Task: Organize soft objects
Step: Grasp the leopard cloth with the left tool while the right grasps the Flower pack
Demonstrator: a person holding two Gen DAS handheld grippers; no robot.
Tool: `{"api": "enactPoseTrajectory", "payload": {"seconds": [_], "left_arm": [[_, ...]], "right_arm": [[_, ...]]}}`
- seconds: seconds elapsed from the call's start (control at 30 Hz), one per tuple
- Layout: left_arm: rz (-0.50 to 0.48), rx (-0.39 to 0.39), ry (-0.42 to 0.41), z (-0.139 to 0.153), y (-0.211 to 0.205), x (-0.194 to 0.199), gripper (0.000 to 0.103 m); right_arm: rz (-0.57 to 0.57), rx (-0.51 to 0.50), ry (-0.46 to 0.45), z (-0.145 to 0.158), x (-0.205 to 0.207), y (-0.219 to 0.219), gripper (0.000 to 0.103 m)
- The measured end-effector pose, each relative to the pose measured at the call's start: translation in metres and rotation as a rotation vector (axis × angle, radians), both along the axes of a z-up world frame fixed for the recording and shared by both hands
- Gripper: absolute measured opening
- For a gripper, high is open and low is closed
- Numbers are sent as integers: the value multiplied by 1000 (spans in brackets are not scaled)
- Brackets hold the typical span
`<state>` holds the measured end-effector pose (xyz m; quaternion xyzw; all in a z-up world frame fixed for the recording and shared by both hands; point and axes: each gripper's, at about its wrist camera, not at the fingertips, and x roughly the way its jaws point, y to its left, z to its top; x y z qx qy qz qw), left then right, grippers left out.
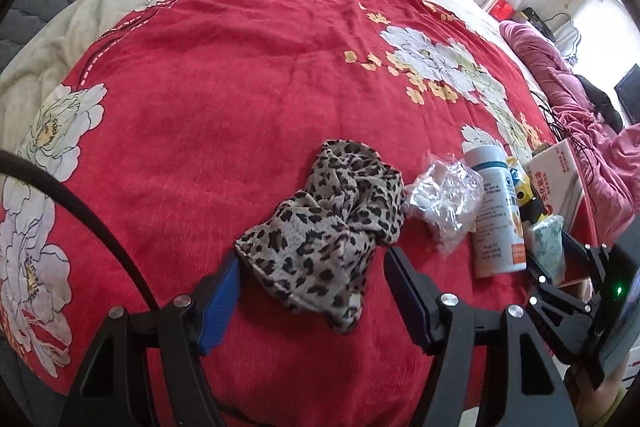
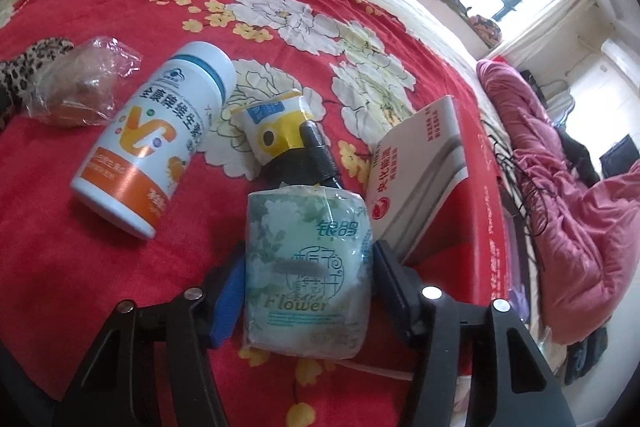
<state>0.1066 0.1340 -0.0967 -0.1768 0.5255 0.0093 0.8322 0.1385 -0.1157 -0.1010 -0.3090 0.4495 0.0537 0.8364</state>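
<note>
On the red floral bedspread (image 1: 248, 75) we count 1 leopard-print cloth (image 1: 324, 227), 1 crumpled clear plastic bag (image 1: 444, 199), 1 white-and-orange bottle (image 2: 156, 139) lying on its side, 1 small yellow-and-white packet (image 2: 276, 127), 1 black pump bottle (image 2: 316, 151), 1 white-and-red box (image 2: 424, 179) and 1 pale green tissue pack (image 2: 308, 267).

Our left gripper (image 1: 312, 287) stands wide, a finger on each side of the cloth's near end, the blue pad touching its left edge. Our right gripper (image 2: 308, 283) has both fingers against the sides of the tissue pack; we hold it there, and it lies just before the pump bottle.

Beyond the cloth the bedspread is bare far toward the cream border. To the right things crowd close, the box near the bed's edge with a pink quilt (image 2: 560, 195) beyond.

We read "Flower" on the tissue pack and a large "C" on the bottle; the other print is Chinese.
</note>
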Motion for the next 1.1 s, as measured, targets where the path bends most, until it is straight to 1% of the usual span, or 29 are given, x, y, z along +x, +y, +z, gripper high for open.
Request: {"api": "enactPoseTrajectory", "payload": {"seconds": [0.13,0.17,0.2,0.3,0.33,0.37,0.4,0.43,0.47,0.5,0.53,0.57,0.6,0.63,0.67,0.73,0.8,0.9,1.03,1.1], "left_arm": [[-5,5,-3,1,-3,5,70],[-8,0,-8,1,-3,6,70],[-10,-4,-10,1,-3,6,70],[-21,-17,-8,-2,-5,8,69],[-25,-15,-8,-1,-5,9,69],[-27,-17,-12,-1,-5,9,66],[-25,-21,-13,-2,-5,9,63],[-20,-19,-13,-2,-3,9,55],[-16,-19,-12,-3,-2,9,48],[-16,-27,-8,-4,-1,9,46],[-19,-35,-3,-5,0,9,41],[-22,-30,0,-5,0,9,34],[-23,-26,-1,-5,0,8,30],[-23,-29,-6,-5,1,7,22],[-18,-39,-8,-5,3,5,18],[-9,-56,-17,-4,4,1,16],[-8,-52,-20,-1,5,-3,15],[-3,-47,-36,8,5,-12,14],[-11,2,-54,29,-2,-23,14],[-15,-13,-73,42,-5,-28,14]], "right_arm": [[21,-24,1,-1,-1,4,58],[25,-21,0,-1,-2,5,54],[28,-12,0,1,-3,4,52],[32,34,1,7,-5,1,50],[22,67,7,10,-5,-2,50],[15,113,11,16,-6,-6,50],[12,154,16,20,-7,-9,49],[0,202,29,25,-6,-12,49],[-8,263,47,30,-6,-16,49],[-12,301,55,34,-6,-18,49],[-29,340,70,38,-6,-21,49],[-35,359,77,41,-7,-21,49],[-35,380,78,44,-8,-21,49],[-36,405,79,48,-8,-22,49],[-41,433,91,51,-7,-22,49],[-55,469,97,55,-6,-23,49],[-49,463,91,59,-7,-22,49],[-56,505,97,64,-10,-26,49],[-55,530,91,73,-14,-28,49],[-52,546,94,77,-18,-31,49]]}}
